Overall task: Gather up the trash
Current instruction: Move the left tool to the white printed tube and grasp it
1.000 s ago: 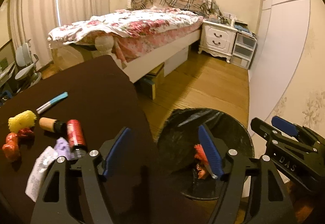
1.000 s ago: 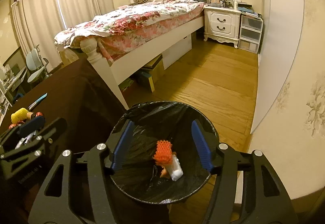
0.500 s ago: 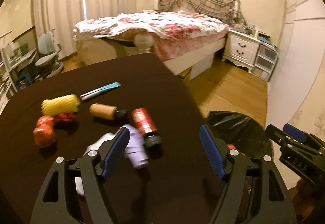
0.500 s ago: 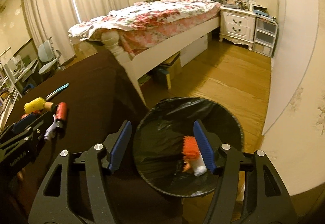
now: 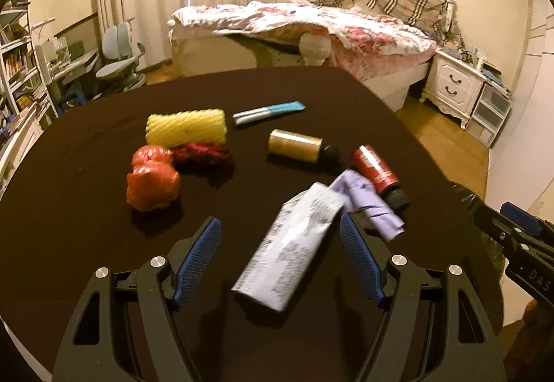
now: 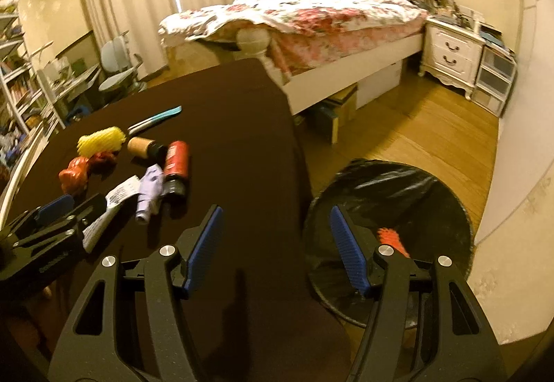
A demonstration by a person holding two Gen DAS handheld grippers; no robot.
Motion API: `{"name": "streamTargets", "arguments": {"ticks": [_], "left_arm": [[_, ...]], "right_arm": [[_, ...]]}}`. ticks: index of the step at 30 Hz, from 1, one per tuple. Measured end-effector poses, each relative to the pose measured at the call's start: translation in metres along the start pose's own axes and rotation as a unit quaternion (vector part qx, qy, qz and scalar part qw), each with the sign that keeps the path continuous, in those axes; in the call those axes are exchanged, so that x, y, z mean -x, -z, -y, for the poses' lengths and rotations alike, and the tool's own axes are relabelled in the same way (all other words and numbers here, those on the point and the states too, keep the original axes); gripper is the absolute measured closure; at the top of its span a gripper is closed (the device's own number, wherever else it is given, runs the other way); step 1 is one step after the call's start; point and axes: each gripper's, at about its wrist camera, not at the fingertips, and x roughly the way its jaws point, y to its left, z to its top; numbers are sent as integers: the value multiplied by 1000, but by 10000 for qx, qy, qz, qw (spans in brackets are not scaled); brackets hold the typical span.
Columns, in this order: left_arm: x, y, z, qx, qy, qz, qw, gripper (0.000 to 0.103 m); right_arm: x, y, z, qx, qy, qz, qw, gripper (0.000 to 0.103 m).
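Both grippers swung from bin point(image 6: 387, 229) back to table point(image 5: 104, 243) | left gripper point(image 5: 280, 257) wide over packet point(image 5: 291, 250), maybe not touching | right gripper point(image 6: 277, 243) wide, empty | more trash left

On the table point(image 5: 86, 243) a packet point(image 5: 291, 250) lies nearest, a pouch point(image 5: 367, 205) and a bottle point(image 5: 377, 174) to its right. Behind them lie a roll point(image 5: 294, 145), a sponge point(image 5: 187, 126) and a pen point(image 5: 268, 112). The bin point(image 6: 446, 205) stands on the floor right of the table.

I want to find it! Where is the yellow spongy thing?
The yellow foam net lies on the dark table, far left in the left wrist view, beside the blue pen and behind the red bundle.
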Motion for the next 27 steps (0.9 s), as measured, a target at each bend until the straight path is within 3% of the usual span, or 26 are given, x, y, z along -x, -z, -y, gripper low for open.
{"name": "streamTargets", "arguments": {"ticks": [10,15,19,27], "left_arm": [[-15,4,-3,-126,233,-432,9987,32],[-18,6,-4,-200,389,-591,9973,53],[-15,10,-4,-281,445,-552,9971,59],[-4,9,-16,24,344,-365,9987,72]], "right_arm": [[-9,-3,-13,142,-72,-109,9998,40],[-11,-5,-17,171,-94,-123,9997,40],[-12,-5,-20,204,-121,-135,9996,40],[-12,-5,-31,314,-212,-143,9992,40]]}}
